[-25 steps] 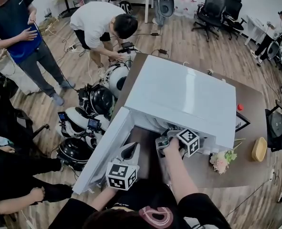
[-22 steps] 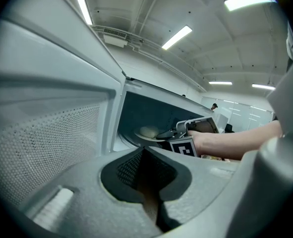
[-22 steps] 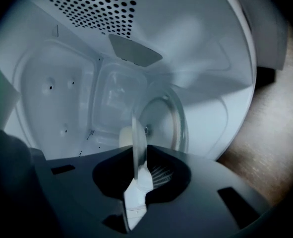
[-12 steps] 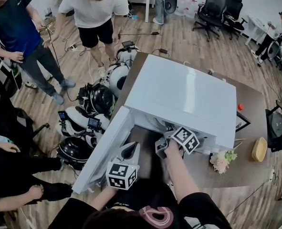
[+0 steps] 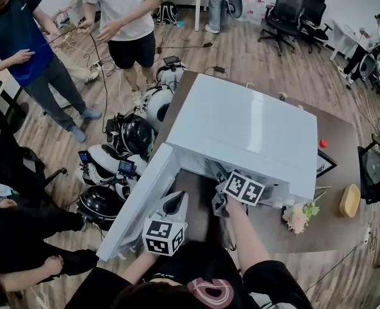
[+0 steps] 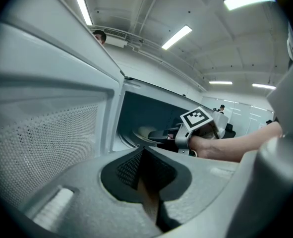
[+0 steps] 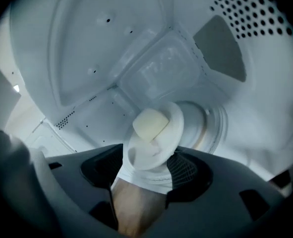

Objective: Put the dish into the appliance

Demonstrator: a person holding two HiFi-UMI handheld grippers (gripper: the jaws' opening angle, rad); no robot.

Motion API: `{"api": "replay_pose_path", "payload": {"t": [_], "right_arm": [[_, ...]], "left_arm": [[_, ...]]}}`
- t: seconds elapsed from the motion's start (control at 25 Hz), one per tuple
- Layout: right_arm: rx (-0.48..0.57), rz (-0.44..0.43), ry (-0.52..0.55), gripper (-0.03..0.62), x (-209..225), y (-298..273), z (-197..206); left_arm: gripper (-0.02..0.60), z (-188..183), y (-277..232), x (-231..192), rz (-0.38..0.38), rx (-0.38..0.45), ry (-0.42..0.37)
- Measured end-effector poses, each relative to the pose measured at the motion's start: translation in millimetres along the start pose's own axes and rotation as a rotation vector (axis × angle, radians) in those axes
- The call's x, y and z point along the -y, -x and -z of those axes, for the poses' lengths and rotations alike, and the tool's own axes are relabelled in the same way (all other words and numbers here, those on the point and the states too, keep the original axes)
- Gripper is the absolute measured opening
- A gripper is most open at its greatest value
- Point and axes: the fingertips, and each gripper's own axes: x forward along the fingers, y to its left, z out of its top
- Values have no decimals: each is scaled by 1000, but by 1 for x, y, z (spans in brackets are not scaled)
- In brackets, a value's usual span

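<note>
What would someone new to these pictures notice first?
Most striking is the big white microwave on the brown table, with its door swung open. Inside it, a small white dish carrying a pale block sits between the right tongs, whose jaws have just been opening. To the left, bystanders stand near helmet-like gear on the wooden floor.

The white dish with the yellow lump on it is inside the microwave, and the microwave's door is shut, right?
Not quite: the door is not shut. It is swung wide open, as the head view shows. The rest holds: the white dish with the yellow lump on it is inside the microwave.
</note>
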Motion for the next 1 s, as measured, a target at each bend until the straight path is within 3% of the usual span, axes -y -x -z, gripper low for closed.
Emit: {"api": "replay_pose_path", "payload": {"t": [0.32,0.52,0.72,1.0], "right_arm": [[-102,91,337,287,-2,-2,19],[-135,146,467,287,-1,-3,23],[-139,166,526,287,-2,-3,24],[-121,204,517,288,0,0,23]], "left_arm": [[9,-2,-3,4,5,5,-7],[9,-1,-3,4,5,1,-6],[9,-2,-4,2,3,5,-6],[9,-3,-5,2,14,8,-2]]}}
